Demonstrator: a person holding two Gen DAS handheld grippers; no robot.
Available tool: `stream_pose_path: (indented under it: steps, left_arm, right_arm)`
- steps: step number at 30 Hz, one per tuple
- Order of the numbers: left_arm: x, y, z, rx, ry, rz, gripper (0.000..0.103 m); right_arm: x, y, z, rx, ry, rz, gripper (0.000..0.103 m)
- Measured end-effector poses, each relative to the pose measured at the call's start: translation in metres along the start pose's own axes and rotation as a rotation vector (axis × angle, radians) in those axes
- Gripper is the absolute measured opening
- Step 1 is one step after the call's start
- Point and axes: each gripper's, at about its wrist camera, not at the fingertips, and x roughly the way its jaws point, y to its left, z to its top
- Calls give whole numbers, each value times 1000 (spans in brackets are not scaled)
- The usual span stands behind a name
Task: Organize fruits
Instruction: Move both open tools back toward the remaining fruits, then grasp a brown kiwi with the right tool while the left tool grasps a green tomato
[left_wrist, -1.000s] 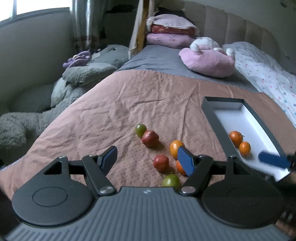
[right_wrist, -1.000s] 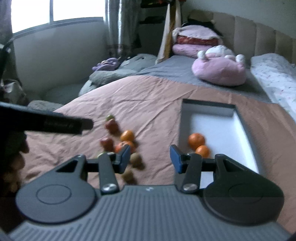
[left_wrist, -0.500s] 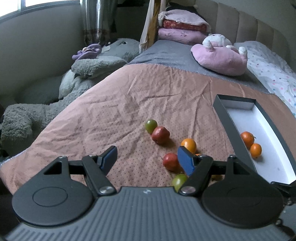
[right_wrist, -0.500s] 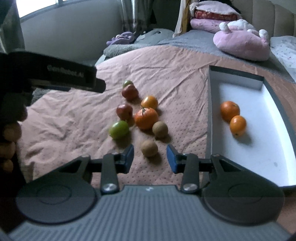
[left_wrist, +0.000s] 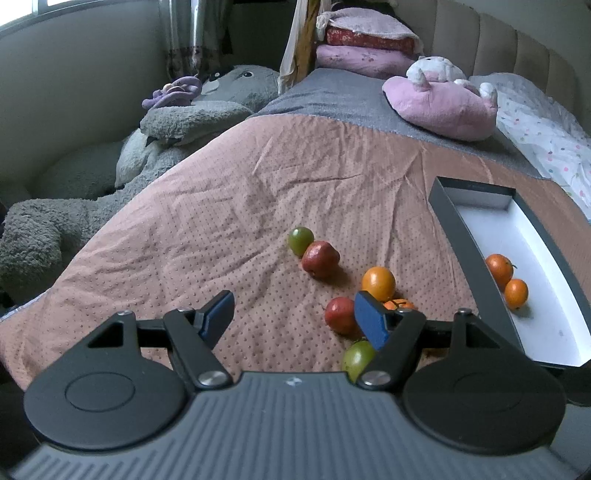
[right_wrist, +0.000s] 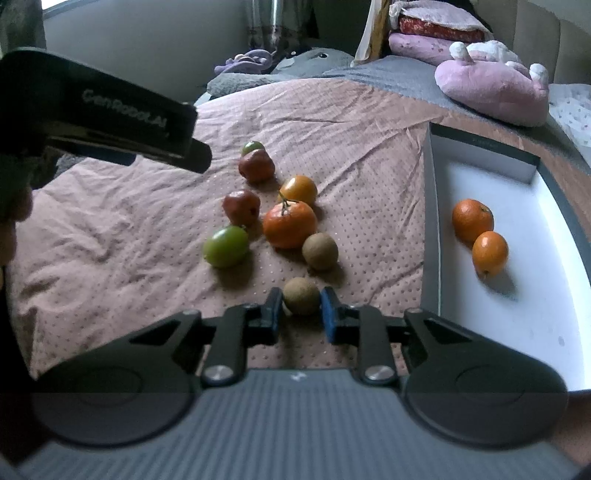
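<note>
Loose fruit lies on the pink bedspread. My right gripper (right_wrist: 302, 312) has its jaws around a brown kiwi (right_wrist: 300, 300), both pads touching it. Beyond it are a second brown kiwi (right_wrist: 320, 251), a stemmed tangerine (right_wrist: 290, 224), an orange (right_wrist: 300, 189), a green fruit (right_wrist: 226, 246) and two red apples (right_wrist: 242, 207). The white tray (right_wrist: 480, 162) with dark rim holds two oranges (right_wrist: 472, 219). My left gripper (left_wrist: 293, 314) is open and empty, above the bedspread left of the fruit; a red apple (left_wrist: 320, 258) and a green fruit (left_wrist: 300, 239) lie ahead of it.
The left gripper's dark body (right_wrist: 99, 118) crosses the upper left of the right wrist view. A pink plush cushion (left_wrist: 439, 107) and folded bedding (left_wrist: 365, 48) lie at the bed's far end. Grey plush toys (left_wrist: 92, 177) lie along the bed's left edge.
My right gripper dropped forward to the near kiwi and closed its jaws onto it. My left gripper drifted slightly left and stayed open.
</note>
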Motion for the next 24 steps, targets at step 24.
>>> stream_pose_path:
  steps: [24]
  left_arm:
    - [36, -34, -28, 138, 157, -70, 69]
  right_arm:
    - [-66, -33, 17, 111, -109, -22, 26]
